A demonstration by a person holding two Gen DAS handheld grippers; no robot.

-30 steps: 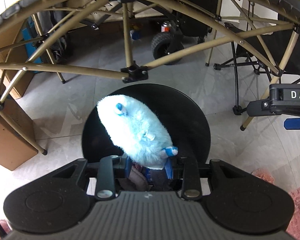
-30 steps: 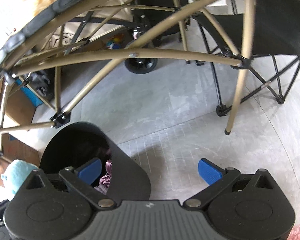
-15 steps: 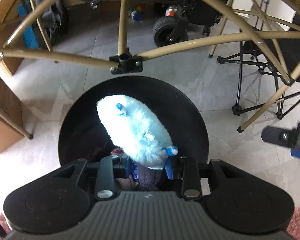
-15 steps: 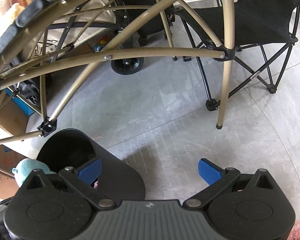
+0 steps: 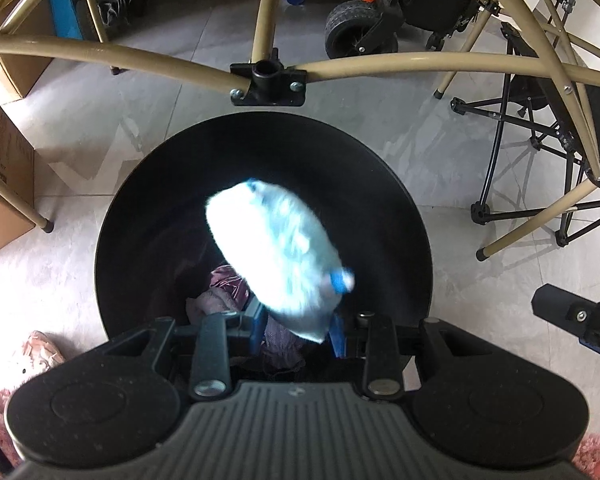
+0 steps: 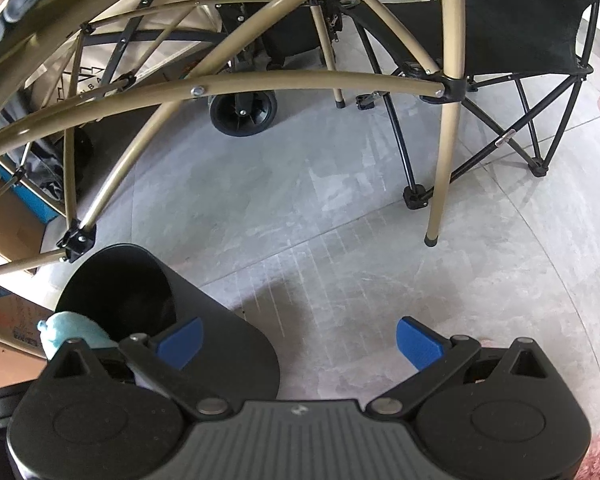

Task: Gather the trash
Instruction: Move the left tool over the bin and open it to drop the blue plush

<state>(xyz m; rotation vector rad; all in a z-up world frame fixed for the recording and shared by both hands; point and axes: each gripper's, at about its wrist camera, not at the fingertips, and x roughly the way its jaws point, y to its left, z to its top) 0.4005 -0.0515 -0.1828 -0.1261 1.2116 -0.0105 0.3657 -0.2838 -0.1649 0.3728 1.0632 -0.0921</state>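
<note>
In the left wrist view, my left hand-held gripper is closed tight on the lower end of a fluffy light-blue toy, and the toy hangs over the open mouth of the black trash bin. Some purple cloth already lies at the bottom. I think the step in hand is the drop. To do it well, I should keep the toy over the middle of the opening, away from the rim, and open the jaws only there, so it falls inside and not on the floor. The beige frame passes just above the far rim, so I should not swing forward.

In the right wrist view, my right hand-held gripper is wide open and holds nothing. It hangs beside the bin, over the grey floor. The toy shows at the bin's left edge. This hand should wait clear of the opening.
</note>
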